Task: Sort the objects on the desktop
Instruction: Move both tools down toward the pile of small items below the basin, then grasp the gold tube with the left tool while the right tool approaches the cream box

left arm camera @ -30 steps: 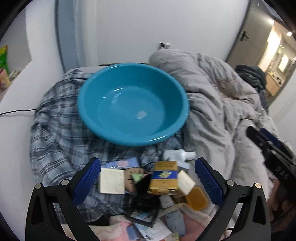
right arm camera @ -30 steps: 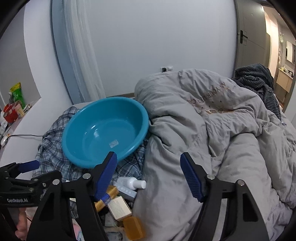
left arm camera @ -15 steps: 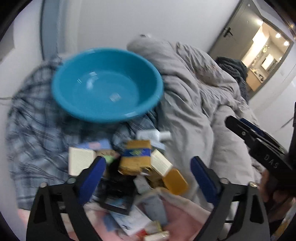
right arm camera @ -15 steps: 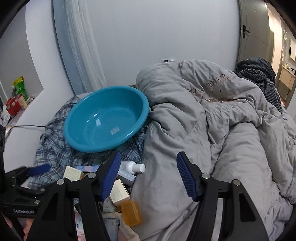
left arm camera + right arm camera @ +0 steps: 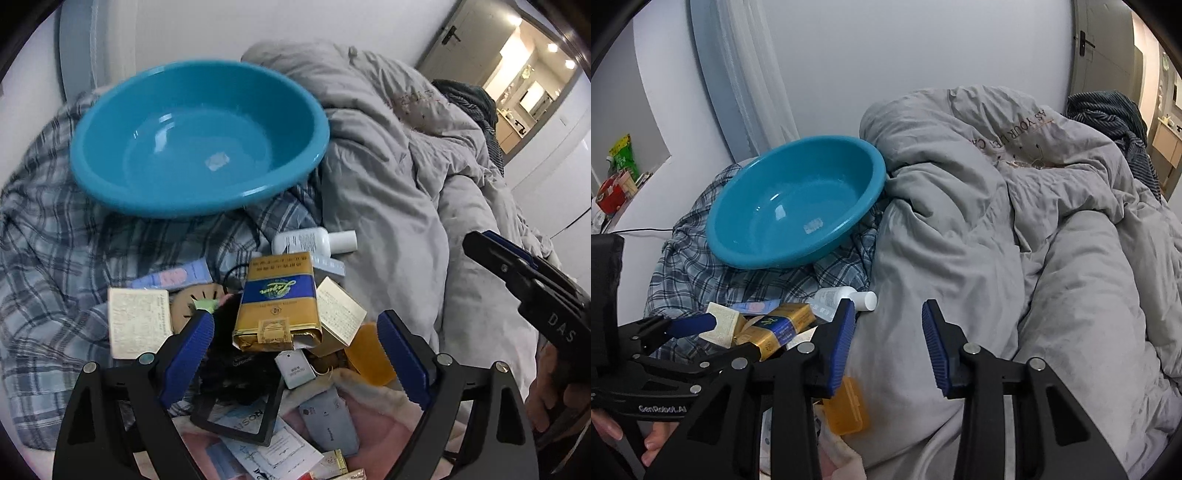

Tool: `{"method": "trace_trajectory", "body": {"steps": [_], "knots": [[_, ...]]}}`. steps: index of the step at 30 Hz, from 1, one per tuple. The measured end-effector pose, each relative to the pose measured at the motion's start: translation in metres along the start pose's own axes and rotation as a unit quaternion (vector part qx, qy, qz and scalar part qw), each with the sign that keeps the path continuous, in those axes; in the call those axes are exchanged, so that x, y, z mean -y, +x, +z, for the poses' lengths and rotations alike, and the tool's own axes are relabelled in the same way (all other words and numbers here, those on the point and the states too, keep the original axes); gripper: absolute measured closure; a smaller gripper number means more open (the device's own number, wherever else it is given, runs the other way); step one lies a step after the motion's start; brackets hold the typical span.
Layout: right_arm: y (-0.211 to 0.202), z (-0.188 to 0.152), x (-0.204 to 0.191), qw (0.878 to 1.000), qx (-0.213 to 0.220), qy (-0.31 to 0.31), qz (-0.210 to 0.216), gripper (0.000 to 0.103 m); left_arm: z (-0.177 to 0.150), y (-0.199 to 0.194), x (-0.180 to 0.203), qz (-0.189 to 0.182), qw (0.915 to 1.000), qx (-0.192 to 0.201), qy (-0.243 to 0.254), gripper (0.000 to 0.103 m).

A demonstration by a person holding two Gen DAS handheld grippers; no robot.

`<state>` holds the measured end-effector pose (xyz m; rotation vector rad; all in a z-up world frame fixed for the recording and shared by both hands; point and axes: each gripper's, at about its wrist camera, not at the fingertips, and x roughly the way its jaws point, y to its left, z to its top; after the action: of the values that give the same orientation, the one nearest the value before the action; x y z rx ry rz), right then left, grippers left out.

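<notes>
Gold packet (image 5: 277, 306) sits right between my left gripper (image 5: 295, 354) fingers, long side pointing away toward blue basin (image 5: 199, 136). Left wide, empty, nearer. Right gripper (image 5: 888, 345) closing on nothing, probably over grey quilt (image 5: 1015, 266).

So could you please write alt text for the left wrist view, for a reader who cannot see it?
The left gripper, fingers wide apart, points down at a gold and blue packet atop a pile of small boxes on a bed. Beyond lie a white bottle, an empty blue basin and a grey duvet.
</notes>
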<state>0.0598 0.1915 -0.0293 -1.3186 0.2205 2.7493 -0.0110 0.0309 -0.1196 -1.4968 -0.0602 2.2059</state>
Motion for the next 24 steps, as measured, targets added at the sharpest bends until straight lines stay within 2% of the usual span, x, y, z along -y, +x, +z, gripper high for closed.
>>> {"method": "trace_trajectory", "body": {"steps": [4, 9, 20, 24], "knots": [[0.008, -0.002, 0.004, 1.0, -0.01, 0.002, 0.001, 0.066, 0.003, 0.012, -0.002, -0.025, 0.9995, -0.015, -0.01, 0.011], [0.015, -0.006, 0.005, 1.0, -0.016, -0.001, 0.005, 0.066, 0.007, 0.025, -0.008, -0.022, 0.9992, -0.023, -0.024, 0.011], [0.029, -0.01, 0.013, 0.999, -0.033, 0.008, 0.013, 0.066, 0.012, 0.045, -0.015, -0.06, 0.9955, -0.035, -0.064, 0.012], [0.035, -0.012, 0.013, 0.999, -0.045, 0.005, 0.014, 0.066, 0.012, 0.05, -0.016, -0.041, 0.9961, -0.042, -0.065, 0.033]]}}
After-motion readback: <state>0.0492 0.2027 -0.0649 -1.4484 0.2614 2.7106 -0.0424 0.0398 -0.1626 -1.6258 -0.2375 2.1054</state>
